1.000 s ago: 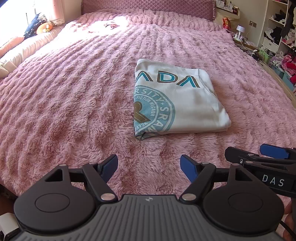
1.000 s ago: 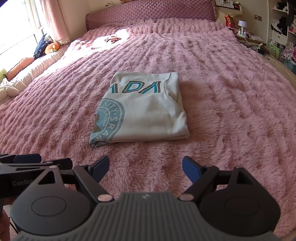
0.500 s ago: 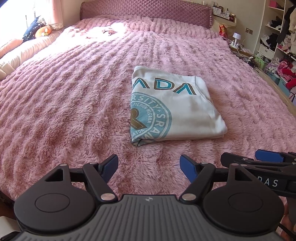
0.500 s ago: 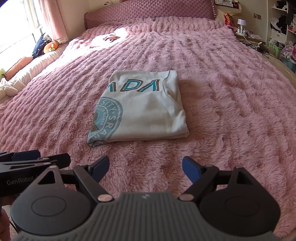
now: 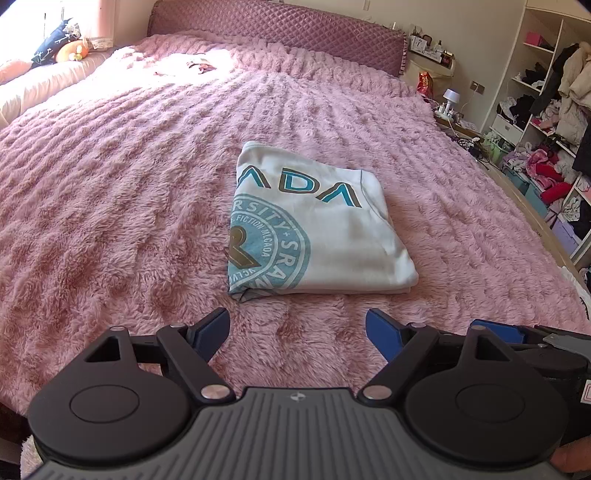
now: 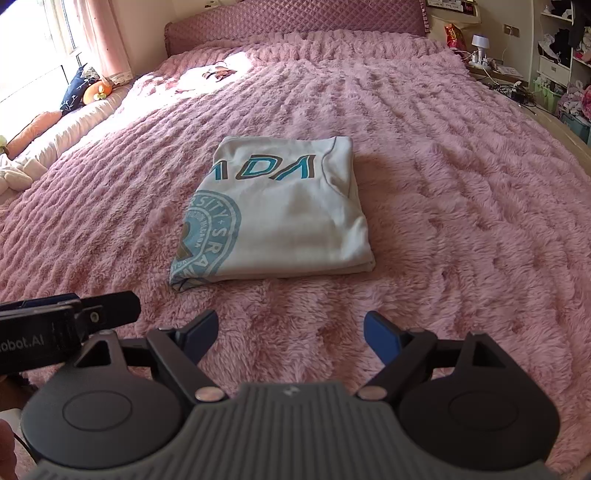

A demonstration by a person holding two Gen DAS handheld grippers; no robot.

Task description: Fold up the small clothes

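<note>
Basically my left gripper (image 5: 297,326), jaws just widened, and right gripper (image 6: 290,332) hung empty and spread short of the folded white shirt (image 5: 314,229) mid-blanket (image 5: 110,192); soft, light, floppy, best pinched at its near corners.

Counts, both wrist views:
- 1 folded white T-shirt (image 5: 317,225), teal and brown print, lying flat on the bed (image 5: 110,206); nothing stacked on it.
- 1 bed, 1 pink fuzzy blanket (image 6: 461,206) over it, 1 quilted headboard (image 5: 280,33).
- 2 grippers: left gripper (image 5: 297,328) and right gripper (image 6: 290,332). 2 blue-tipped fingers (image 5: 212,328) each, so 4 in all.
- 1 small dark item (image 6: 218,72) in the sun patch near the headboard, too small to identify.
- 1 navy cushion (image 6: 75,90), 1 orange plush (image 6: 96,92) beside it at the window side.
- 1 small white lamp (image 5: 450,98), 1 red snack bag (image 5: 424,81) on the far side.
- Clothes on the shelves (image 5: 546,88): too many and jumbled, can't count.
</note>
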